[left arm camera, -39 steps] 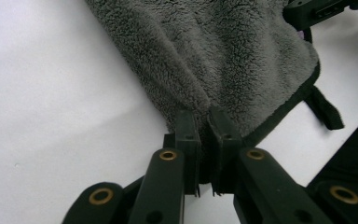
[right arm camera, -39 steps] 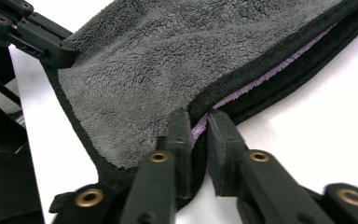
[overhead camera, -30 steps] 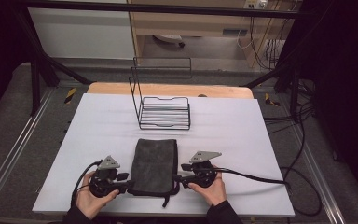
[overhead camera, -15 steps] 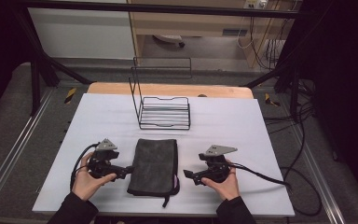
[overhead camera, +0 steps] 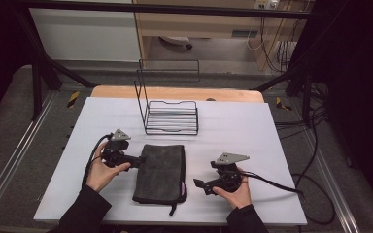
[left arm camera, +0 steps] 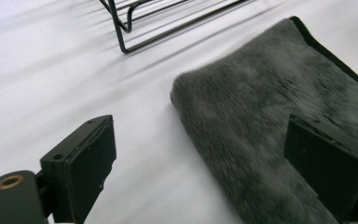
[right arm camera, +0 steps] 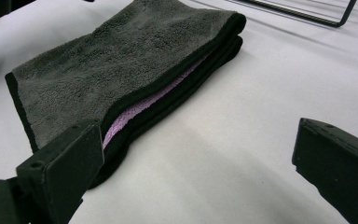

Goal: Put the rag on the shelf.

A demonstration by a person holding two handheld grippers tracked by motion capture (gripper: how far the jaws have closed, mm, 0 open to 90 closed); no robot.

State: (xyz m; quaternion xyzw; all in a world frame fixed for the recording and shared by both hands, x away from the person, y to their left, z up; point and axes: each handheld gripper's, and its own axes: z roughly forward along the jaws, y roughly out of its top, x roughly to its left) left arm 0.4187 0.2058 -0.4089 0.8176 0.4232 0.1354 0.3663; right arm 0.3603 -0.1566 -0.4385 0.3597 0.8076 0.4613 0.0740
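Your left gripper and right gripper, fingers just spread and empty, flank the folded grey towel on the counter.

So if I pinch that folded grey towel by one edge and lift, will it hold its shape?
Probably not. The folded grey towel is soft pile in several loose layers, a lilac layer showing at its open edge in the right gripper view, so it would likely droop and unfold. It looks light. Pushed across the smooth white table, it may bunch rather than slide whole.
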